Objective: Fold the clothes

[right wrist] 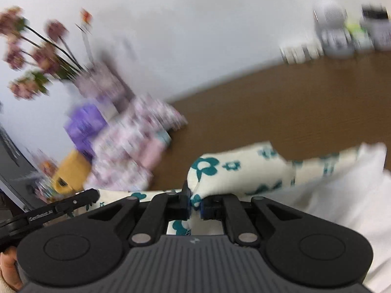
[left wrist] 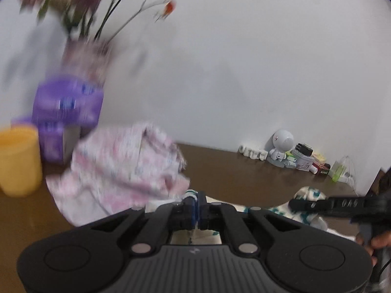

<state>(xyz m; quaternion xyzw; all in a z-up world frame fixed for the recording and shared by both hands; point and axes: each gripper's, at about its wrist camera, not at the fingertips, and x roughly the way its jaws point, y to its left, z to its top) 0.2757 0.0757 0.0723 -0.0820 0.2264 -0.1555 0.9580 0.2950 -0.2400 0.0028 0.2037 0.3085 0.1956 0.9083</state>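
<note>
Both pinched tight on the cream teal-flowered garment [right wrist: 234,168], left gripper [left wrist: 196,207] and right gripper [right wrist: 195,204], cloth lifted just beside the pink floral pile [left wrist: 122,166]; risk: thin edge slipping free, or snagging that pile.

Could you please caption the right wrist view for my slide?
Right gripper shut on the cream garment with teal flowers, above the brown table.

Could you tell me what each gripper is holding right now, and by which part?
Both pinch the cream cloth with teal flowers: the right gripper holds a bunched fold, the left gripper its edge.
</note>
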